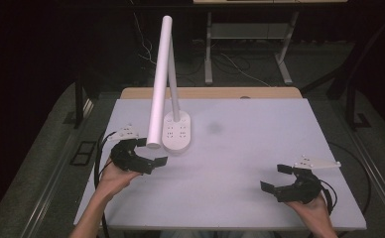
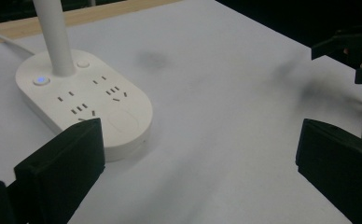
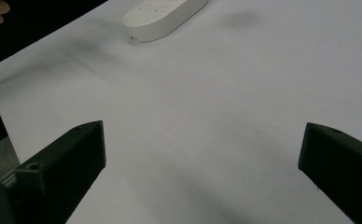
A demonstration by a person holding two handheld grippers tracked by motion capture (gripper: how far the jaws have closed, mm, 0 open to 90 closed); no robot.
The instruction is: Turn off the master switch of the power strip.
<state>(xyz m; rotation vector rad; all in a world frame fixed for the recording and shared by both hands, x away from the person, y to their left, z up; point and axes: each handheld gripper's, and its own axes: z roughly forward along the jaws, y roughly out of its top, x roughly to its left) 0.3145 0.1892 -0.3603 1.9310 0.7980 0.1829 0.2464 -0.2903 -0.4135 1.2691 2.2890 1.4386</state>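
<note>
The desk lamp [image 1: 176,131] stands on the white table [image 1: 260,148], its oval base with sockets toward the table's left rear and its long white head [image 1: 160,84] slanting down over the base's near-left edge. The left gripper [image 1: 151,152] hovers just beside the near end of that base, jaws spread wide and holding nothing; in the left gripper view the base [image 2: 83,100] lies just beyond the left jaw, a small blue light [image 2: 40,80] glowing beside the stem [image 2: 54,35]. The right gripper [image 1: 276,177] hangs well apart from the lamp, toward the table's near-right side, likewise splayed and empty. This looks like the approach step: nothing is grasped yet. The next move probably calls for easing the left gripper toward the lamp's head or a button without nudging the base
</note>
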